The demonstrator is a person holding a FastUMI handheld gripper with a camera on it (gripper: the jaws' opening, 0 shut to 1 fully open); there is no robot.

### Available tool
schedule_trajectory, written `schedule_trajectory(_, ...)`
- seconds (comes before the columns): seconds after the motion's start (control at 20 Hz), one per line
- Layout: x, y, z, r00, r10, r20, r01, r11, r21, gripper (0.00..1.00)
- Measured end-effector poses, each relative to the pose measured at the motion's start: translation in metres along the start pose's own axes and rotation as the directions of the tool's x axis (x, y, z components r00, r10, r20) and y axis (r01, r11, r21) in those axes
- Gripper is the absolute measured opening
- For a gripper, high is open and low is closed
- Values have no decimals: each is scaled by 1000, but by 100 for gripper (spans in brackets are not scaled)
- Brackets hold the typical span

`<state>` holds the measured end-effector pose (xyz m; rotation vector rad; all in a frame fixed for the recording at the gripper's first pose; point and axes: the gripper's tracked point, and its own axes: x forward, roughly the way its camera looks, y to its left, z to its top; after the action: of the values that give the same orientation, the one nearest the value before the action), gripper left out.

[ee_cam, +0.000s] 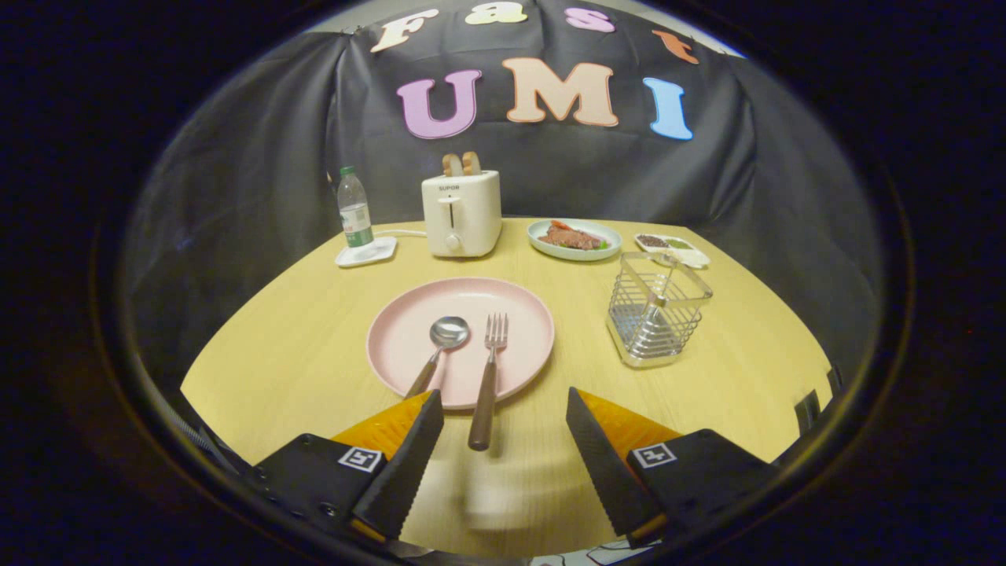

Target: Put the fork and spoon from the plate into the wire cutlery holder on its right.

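Observation:
A pink plate (409,338) lies on the wooden table just ahead of my fingers. On it rest a spoon (444,338) on the left and a fork (489,369) on the right, both with dark brown handles pointing back toward me. The fork's handle sticks out over the plate's near rim, between my fingers. The spoon's handle end sits behind my left fingertip. A wire cutlery holder (656,308) stands upright to the right of the plate, with nothing in it. My gripper (503,409) is open, fingers wide apart above the table, holding nothing.
Beyond the plate stand a white toaster (461,214) with bread in it, a water bottle (354,211) on a white coaster, a plate of food (574,238) and a small dish (673,248) behind the holder. The table edge (786,299) falls away at the right.

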<state>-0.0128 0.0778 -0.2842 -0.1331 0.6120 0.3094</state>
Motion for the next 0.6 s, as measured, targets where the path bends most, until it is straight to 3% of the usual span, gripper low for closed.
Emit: schedule_trajectory(0.6, 12, 13, -16, 993, 83, -87, -84, 996, -17, 39)
